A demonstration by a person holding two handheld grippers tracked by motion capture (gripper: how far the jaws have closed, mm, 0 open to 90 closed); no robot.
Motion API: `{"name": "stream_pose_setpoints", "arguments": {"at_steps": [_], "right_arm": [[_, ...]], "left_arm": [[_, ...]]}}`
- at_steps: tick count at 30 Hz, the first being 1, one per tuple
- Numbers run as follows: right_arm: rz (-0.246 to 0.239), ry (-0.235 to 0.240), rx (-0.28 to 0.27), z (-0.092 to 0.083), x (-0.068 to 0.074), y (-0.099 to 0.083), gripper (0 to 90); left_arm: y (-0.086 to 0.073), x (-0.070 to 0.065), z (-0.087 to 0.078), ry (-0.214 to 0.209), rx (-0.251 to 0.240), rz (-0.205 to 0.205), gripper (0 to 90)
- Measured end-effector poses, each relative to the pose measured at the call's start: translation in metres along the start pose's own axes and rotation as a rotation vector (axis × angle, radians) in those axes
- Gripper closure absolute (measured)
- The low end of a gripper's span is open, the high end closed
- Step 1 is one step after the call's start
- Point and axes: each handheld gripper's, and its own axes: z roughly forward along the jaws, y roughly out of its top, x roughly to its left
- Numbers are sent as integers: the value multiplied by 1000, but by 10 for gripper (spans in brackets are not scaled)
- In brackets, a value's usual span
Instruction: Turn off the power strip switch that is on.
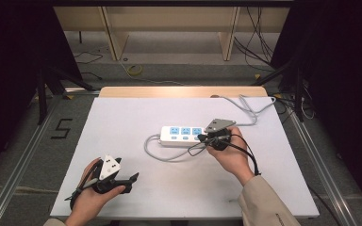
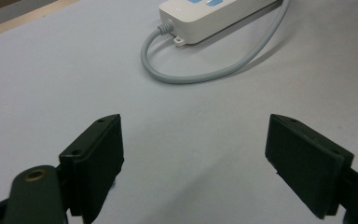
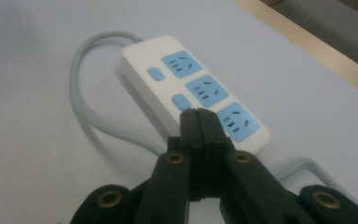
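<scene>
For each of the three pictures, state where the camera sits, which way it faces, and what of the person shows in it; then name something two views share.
High view: above the person's side, looking forward and down on the table; both forearms, the left gripper and the right gripper show.
Left gripper view: rides the left gripper, looking along its open jaws across the table toward the power strip.
Right gripper view: rides the right gripper, its jaws shut, tips over the strip's switches.
Shared: all three show the white power strip and its grey cord.
</scene>
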Motion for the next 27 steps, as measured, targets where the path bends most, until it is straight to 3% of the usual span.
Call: {"name": "stream_pose_setpoints", "arguments": {"at_steps": [27], "right_arm": [[-12,28,16,20,4,20,900]], "left_arm": [[0,-1,1,-5,2,-1,193]]}}
